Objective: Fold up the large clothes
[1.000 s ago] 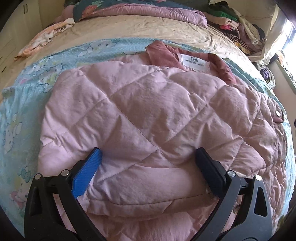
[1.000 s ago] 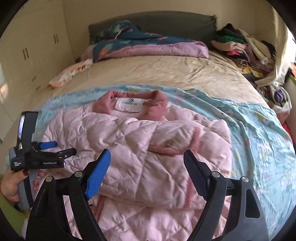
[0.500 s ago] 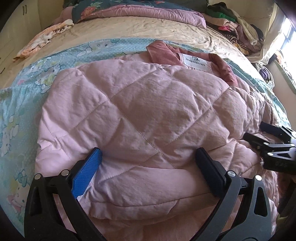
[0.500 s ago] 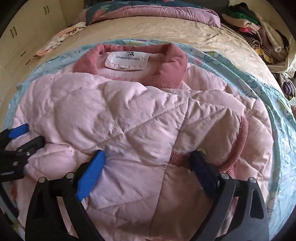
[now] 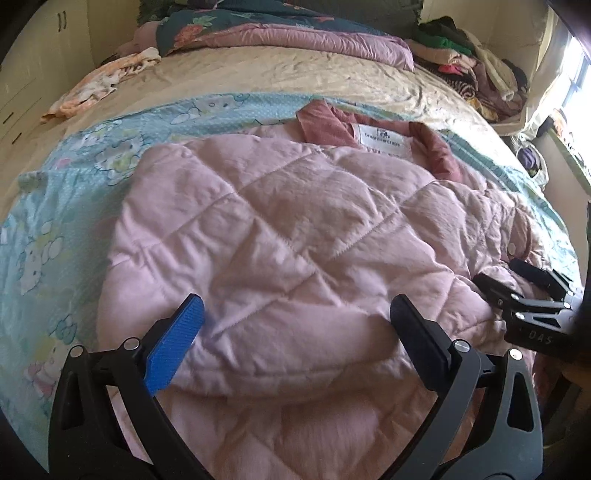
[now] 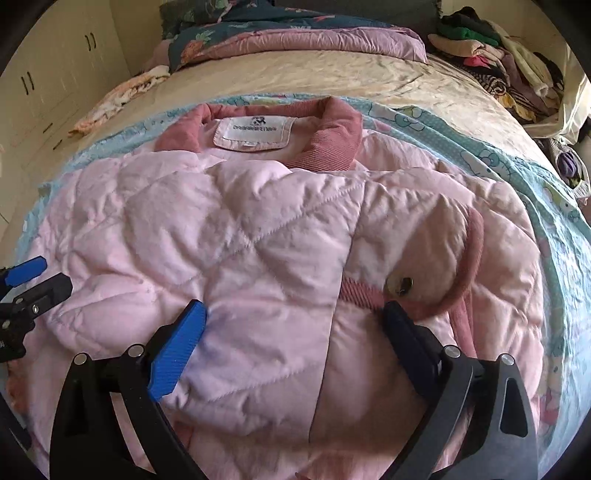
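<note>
A pink quilted jacket [image 5: 295, 221] lies folded on a light blue cartoon-print blanket [image 5: 55, 221] on the bed, with its darker pink collar [image 6: 332, 140] and white label [image 6: 253, 131] at the far side. My left gripper [image 5: 295, 306] stands wide open, and its fingers straddle the near fold of the jacket's left half. My right gripper [image 6: 295, 310] is also wide open and low over the jacket [image 6: 258, 240]; its black finger sits by a ribbed cuff with a metal snap [image 6: 399, 284]. Each view catches the other gripper at its edge: right gripper [image 5: 517, 291], left gripper [image 6: 37, 280].
A beige sheet [image 5: 295, 77] covers the bed beyond the blanket. A dark floral and purple quilt [image 5: 277, 33] lies at the head. A heap of clothes [image 5: 472, 74] fills the far right, a small orange-white garment [image 5: 99, 85] lies far left, and cream wardrobe doors [image 6: 55, 74] stand on the left.
The right gripper has come down close over the jacket and its jaws have spread wider. It now shows at the right edge of the left wrist view. The left gripper has drawn back slightly.
</note>
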{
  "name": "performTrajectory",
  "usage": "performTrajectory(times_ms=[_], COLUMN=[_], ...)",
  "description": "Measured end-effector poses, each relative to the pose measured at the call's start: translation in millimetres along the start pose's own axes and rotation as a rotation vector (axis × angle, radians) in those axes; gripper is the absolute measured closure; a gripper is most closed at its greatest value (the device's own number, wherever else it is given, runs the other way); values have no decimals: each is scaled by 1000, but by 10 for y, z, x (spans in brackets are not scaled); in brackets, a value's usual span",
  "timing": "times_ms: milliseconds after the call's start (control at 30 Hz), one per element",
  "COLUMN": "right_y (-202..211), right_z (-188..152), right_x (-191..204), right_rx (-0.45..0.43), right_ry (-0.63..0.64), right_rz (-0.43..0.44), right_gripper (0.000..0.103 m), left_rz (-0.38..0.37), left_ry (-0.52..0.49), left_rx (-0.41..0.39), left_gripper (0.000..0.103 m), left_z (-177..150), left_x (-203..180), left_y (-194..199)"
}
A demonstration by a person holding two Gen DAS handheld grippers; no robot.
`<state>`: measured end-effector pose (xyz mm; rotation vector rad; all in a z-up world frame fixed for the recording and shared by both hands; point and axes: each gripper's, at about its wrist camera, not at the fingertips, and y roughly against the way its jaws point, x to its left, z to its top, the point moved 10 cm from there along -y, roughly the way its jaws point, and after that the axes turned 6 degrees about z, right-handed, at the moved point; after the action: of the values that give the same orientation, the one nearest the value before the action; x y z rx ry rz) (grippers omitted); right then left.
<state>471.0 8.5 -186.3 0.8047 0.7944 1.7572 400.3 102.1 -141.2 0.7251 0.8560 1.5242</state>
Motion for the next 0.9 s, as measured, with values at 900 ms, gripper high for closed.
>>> performTrajectory(times_ms=[900], right_y=[1429], right_z=[-162], right_x=[266], right_rx=[-204], right_ry=[-12], right_rz=[63], right_gripper=[4], left_rz=[-50], left_ry=[61], left_rx=[-95], left_gripper=[8], left_z=[-162], left_x=[55], left_y=[927])
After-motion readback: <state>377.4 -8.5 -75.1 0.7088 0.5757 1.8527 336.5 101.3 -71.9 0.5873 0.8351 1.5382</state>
